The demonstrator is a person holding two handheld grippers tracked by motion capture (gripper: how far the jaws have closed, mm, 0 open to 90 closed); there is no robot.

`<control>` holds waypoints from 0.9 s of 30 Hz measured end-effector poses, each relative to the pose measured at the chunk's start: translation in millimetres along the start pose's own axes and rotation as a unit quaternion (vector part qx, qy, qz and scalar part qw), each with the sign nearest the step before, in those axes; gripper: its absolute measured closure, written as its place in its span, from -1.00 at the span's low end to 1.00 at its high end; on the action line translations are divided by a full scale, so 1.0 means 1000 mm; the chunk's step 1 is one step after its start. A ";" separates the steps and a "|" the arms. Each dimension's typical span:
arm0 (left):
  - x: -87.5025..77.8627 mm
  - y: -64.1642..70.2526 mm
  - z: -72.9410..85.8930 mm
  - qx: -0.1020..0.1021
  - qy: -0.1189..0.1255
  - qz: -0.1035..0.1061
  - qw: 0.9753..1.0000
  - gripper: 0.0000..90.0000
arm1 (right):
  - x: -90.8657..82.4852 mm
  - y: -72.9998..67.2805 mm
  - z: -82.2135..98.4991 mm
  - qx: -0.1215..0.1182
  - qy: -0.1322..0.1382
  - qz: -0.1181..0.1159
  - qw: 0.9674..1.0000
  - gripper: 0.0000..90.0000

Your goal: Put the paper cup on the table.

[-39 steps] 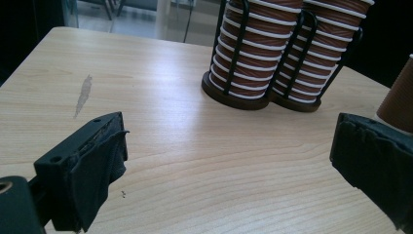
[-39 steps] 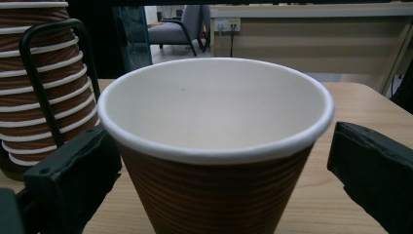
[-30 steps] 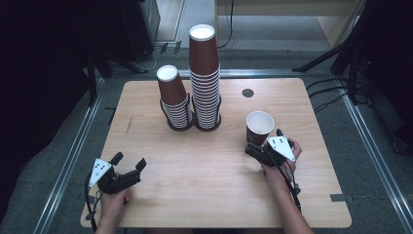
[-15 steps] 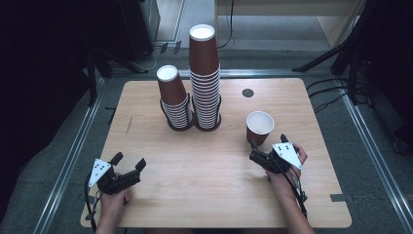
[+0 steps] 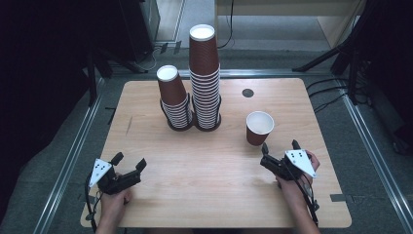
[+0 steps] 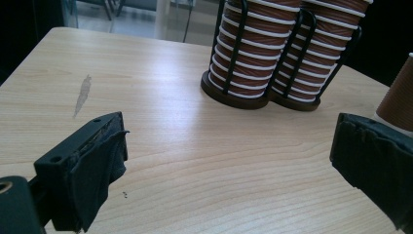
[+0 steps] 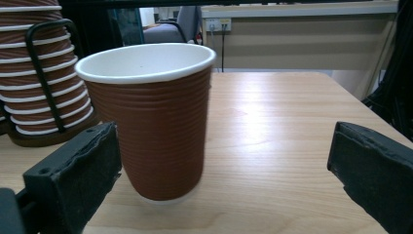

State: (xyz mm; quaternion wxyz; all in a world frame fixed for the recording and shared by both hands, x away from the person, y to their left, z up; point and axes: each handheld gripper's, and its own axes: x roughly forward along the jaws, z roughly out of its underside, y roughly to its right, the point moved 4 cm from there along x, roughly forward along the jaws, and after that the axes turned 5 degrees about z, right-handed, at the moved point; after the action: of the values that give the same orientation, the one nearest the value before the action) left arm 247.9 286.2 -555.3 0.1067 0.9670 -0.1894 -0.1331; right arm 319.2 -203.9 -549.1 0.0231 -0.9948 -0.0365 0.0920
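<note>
A single brown paper cup (image 5: 258,127) stands upright on the wooden table (image 5: 219,195), right of centre; in the right gripper view the cup (image 7: 153,117) rises just beyond the jaws. My right gripper (image 5: 280,147) is open a short way in front of that cup, nothing between its jaws. Two stacks of upturned brown cups sit in black wire holders at the back: a short stack (image 5: 174,100) and a tall stack (image 5: 205,78). My left gripper (image 5: 129,163) rests open near the front left of the table, empty. The holders' bases (image 6: 282,97) appear ahead in the left gripper view.
A small dark round grommet (image 5: 248,92) lies in the tabletop behind the single cup. A grey smear (image 6: 83,92) marks the wood at the left. Metal floor rails (image 5: 73,151) run along both sides of the table. Cables (image 5: 331,95) lie on the floor at the right.
My right gripper has let go of the single cup and drawn back toward the table's front edge, jaws now open. The cup stays upright. The left gripper has not moved.
</note>
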 end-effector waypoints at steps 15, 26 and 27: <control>0.000 0.001 0.000 0.003 -0.001 -0.001 1.000 -0.99 | -0.020 0.031 -0.006 0.006 0.012 0.025 1.000 -1.00; 0.000 0.001 0.001 0.004 -0.003 -0.002 1.000 -0.99 | -0.036 0.055 -0.007 0.009 0.015 0.034 0.999 -1.00; 0.000 0.001 0.001 0.005 -0.003 -0.002 1.000 -0.99 | -0.037 0.057 -0.007 0.010 0.015 0.032 0.999 -1.00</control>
State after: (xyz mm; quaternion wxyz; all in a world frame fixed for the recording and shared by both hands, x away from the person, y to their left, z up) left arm 247.7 284.8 -555.5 0.1013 0.9674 -0.1885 -0.1353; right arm 287.8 -263.8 -538.7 0.0309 -0.9964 -0.0032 0.0785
